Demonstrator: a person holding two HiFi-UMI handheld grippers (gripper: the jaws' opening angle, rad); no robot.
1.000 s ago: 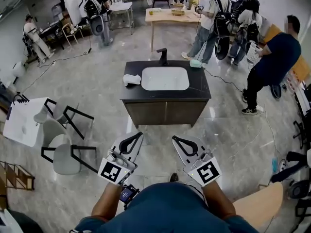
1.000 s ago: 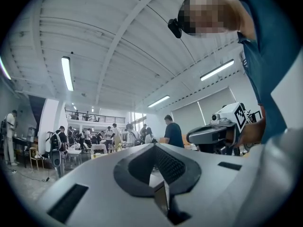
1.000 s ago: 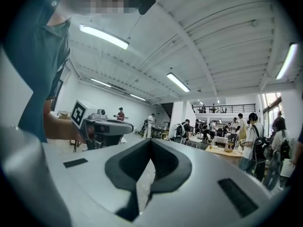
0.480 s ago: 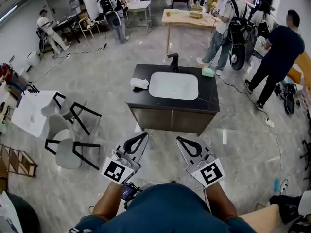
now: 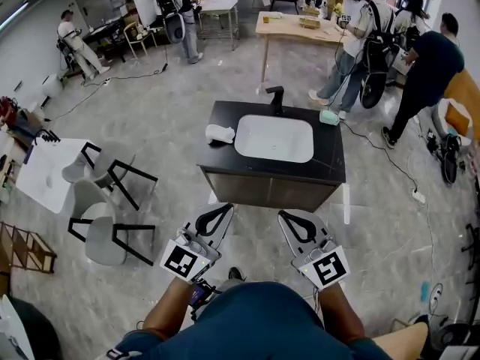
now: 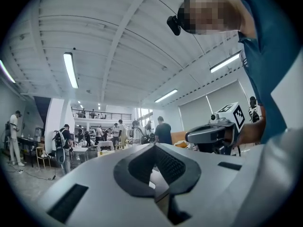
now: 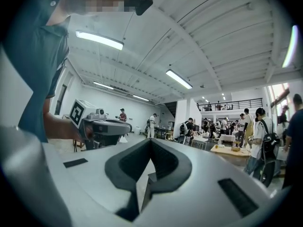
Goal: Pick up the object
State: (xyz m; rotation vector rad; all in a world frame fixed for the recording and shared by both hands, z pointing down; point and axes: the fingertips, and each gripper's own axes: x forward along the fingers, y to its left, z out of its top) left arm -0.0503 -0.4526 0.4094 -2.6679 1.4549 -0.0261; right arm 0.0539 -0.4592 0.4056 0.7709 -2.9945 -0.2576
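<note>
Our left tool (image 5: 223,211) and right tool (image 5: 287,217) sit pressed together, empty. Mid-frame on the bench (image 5: 330,156), the white bundle (image 5: 220,133) looks soft and light; we'd pinch its middle.

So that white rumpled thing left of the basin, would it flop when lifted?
The white bundle looks rumpled and soft, like cloth, so it would probably sag and weigh little. Lying low on the dark countertop, it seems unlikely to roll or break.

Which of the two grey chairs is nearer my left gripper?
The lower chair in the head view, just left of the left gripper; the other chair stands farther off.
</note>
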